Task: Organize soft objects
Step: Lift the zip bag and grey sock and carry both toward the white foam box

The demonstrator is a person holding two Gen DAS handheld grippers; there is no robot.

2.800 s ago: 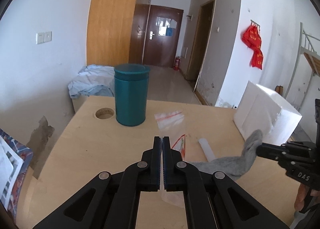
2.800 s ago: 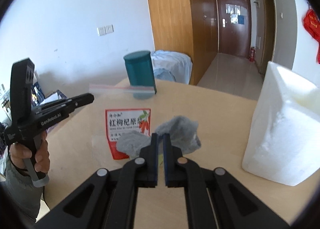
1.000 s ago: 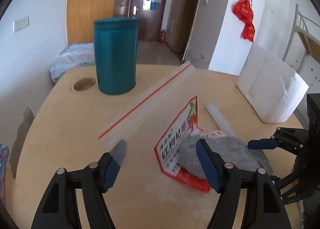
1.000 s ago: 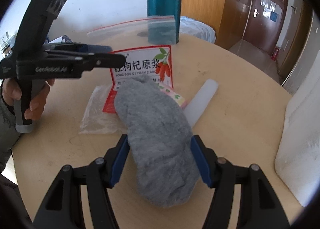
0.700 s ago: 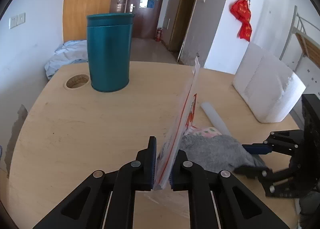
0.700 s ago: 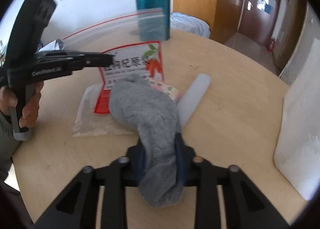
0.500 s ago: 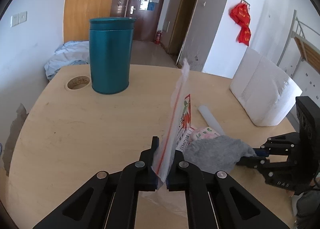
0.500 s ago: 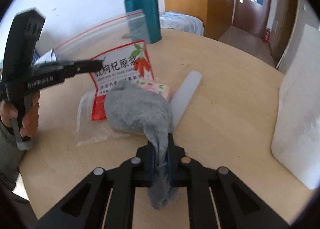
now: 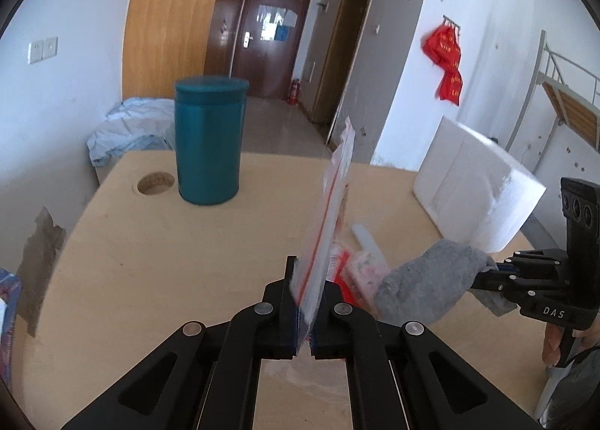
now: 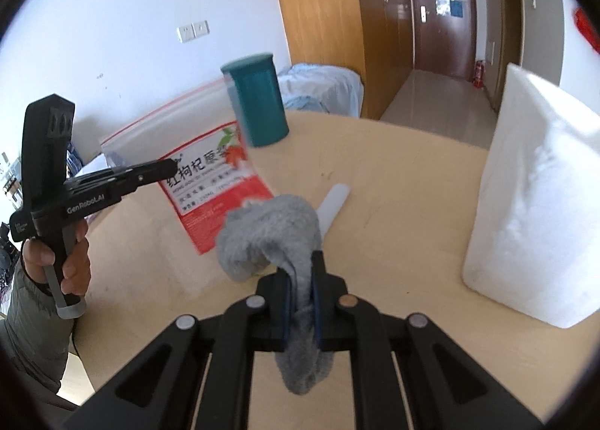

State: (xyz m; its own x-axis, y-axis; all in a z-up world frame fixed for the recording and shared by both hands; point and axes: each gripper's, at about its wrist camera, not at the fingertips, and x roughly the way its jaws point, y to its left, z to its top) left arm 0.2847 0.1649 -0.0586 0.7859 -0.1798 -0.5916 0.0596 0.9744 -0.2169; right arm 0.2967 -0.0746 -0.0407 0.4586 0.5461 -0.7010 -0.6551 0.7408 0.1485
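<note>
A: Nearest first. Right gripper (image 10: 300, 281): jaws clamped on the grey sock (image 10: 272, 233) partway along. One bunched end arches up and over to the left of the jaws, the other hangs limp below them. Sock looks clear of the table (image 10: 393, 205).

B: Left gripper (image 9: 305, 304)?

A: Clenched on the lower edge of the clear zip bag (image 9: 330, 212). Bag stands nearly edge-on in the left wrist view, red seal line running up and away from the jaws. So its long axis is upward and the mouth is at the top, far from the grip.

B: Relation that matters?

A: Sock sits to the right of the bag, just beside it, at about the height of the bag's lower half. My reading: the sock's free end must rise to the mouth. The right hand is the nearer one to do that.

B: Mouth open?

A: Cannot tell; blurred.

B: Farther back?

A: Red printed pouch (image 10: 213, 182) flat under the bag, white tube (image 10: 333, 205), teal canister (image 9: 208, 141), white foam block (image 10: 536, 205).
</note>
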